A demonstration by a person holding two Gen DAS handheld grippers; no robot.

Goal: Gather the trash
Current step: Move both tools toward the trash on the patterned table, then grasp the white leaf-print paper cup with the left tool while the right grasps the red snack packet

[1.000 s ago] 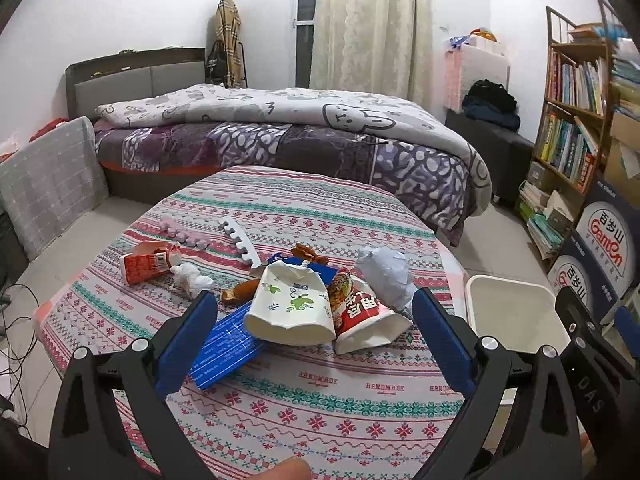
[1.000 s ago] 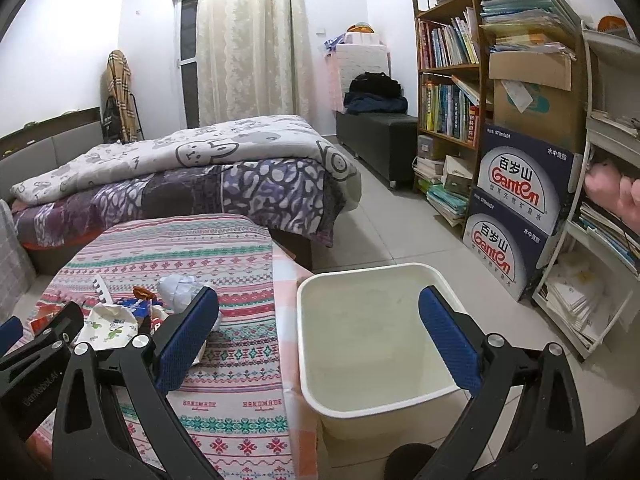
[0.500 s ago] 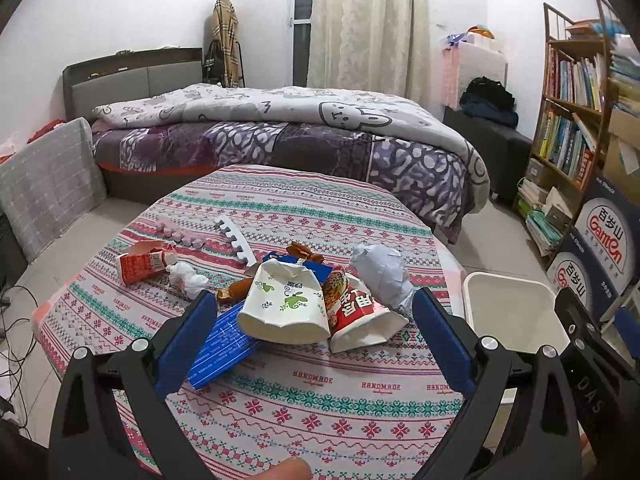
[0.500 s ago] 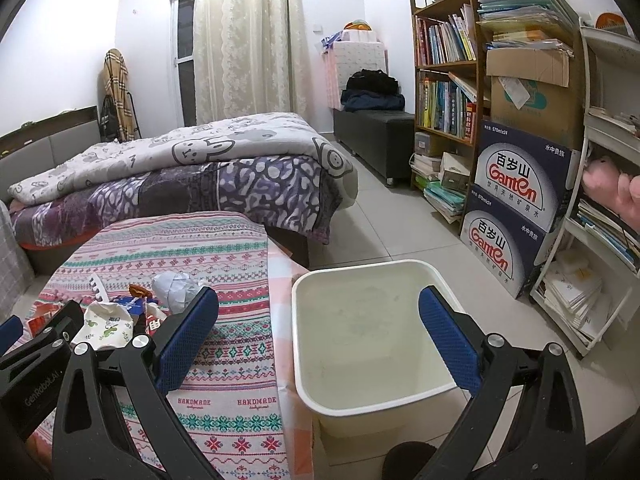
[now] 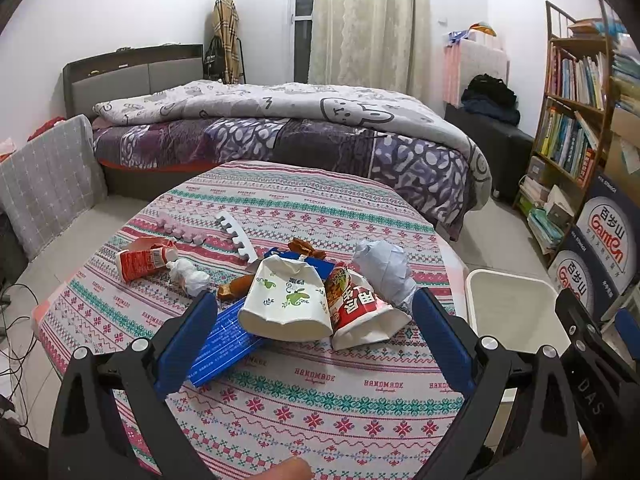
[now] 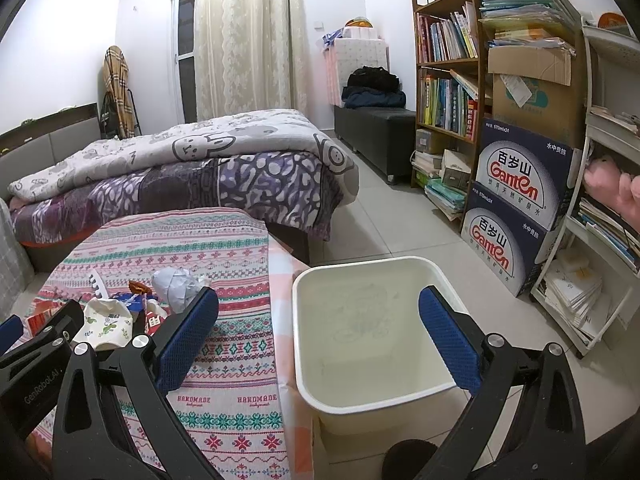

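Ahead of left gripper [image 5: 312,320]: paper cup [image 5: 286,300] on table [image 5: 320,400], snack bag [image 5: 360,308] touching its right side, crumpled paper [image 5: 384,268] behind that. Bin [image 6: 360,340] on floor, right of table, ahead of right gripper [image 6: 320,332].

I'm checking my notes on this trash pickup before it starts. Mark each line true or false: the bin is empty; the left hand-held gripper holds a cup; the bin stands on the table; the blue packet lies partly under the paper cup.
1. The white bin is empty. True.
2. The left hand-held gripper holds a cup. False: it is open and holds nothing.
3. The bin stands on the table. False: it stands on the floor beside the table.
4. The blue packet lies partly under the paper cup. True.
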